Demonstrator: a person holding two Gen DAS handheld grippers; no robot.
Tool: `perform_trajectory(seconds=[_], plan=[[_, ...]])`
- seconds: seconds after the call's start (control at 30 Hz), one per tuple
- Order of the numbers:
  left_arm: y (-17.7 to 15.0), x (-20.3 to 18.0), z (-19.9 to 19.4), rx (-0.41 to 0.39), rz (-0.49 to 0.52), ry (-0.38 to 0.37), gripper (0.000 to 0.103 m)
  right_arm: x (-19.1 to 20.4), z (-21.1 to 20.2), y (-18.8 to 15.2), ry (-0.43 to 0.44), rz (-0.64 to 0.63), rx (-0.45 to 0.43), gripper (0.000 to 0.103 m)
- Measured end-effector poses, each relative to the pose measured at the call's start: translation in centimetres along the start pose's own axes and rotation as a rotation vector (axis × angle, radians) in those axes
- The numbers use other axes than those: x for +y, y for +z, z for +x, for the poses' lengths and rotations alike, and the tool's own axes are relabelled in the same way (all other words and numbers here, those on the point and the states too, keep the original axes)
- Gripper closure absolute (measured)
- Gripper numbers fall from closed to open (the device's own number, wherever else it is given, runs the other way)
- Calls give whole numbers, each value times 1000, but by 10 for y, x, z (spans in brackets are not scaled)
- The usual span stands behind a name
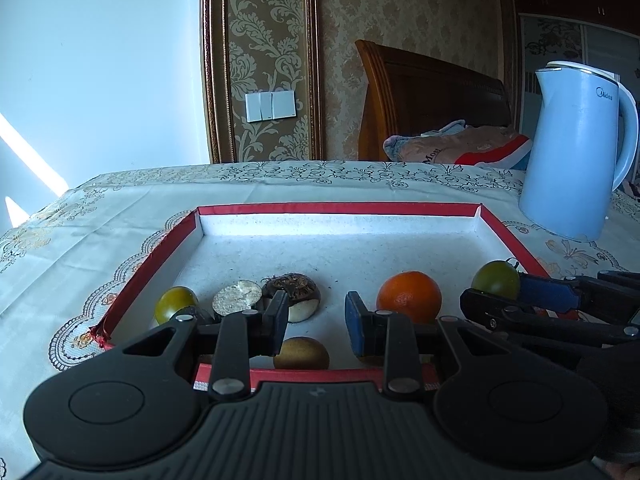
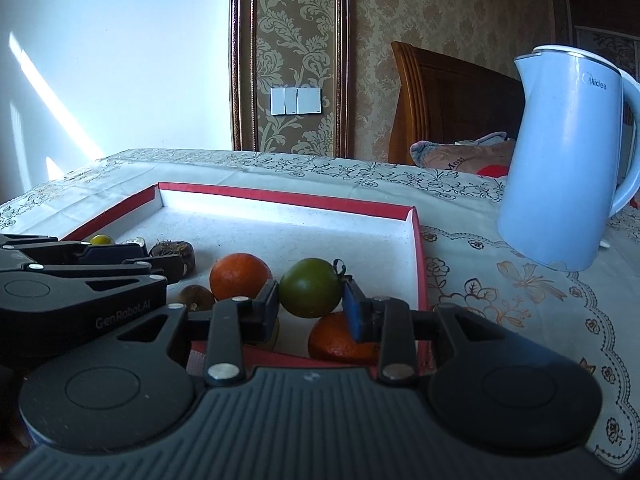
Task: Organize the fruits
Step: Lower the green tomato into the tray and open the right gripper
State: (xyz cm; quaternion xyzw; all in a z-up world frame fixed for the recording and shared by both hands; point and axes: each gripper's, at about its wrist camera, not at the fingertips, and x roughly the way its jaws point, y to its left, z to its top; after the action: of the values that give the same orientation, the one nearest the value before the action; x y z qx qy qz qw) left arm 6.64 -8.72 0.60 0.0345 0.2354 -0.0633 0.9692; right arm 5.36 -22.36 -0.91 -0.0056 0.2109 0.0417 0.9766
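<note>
The right claw (image 2: 310,306) is gripping a green tomato (image 2: 310,288) above the tray's (image 2: 420,264) near right corner. The left claw (image 1: 317,326) is hovering narrow and empty over a kiwi (image 1: 301,354). An orange (image 1: 409,295) is lying in the tray on the counter (image 1: 80,216).

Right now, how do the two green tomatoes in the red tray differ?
The right green tomato sits between the pads of the right hand-held gripper, near the tray's right wall; the left green tomato lies free by the left wall of the red tray. The right one shows a dark stem; no stem shows on the left. Both are round, green and inside the tray.
</note>
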Motion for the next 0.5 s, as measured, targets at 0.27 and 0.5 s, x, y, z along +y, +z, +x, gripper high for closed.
perform_trajectory(seconds=[0.27,0.5], plan=[[-1,2,2,13,-6,17,73,-1,-1,0,0,11,-3,67],[-4,2,2,26,-1,21,73,-2,-4,-1,-2,25,-10,64]])
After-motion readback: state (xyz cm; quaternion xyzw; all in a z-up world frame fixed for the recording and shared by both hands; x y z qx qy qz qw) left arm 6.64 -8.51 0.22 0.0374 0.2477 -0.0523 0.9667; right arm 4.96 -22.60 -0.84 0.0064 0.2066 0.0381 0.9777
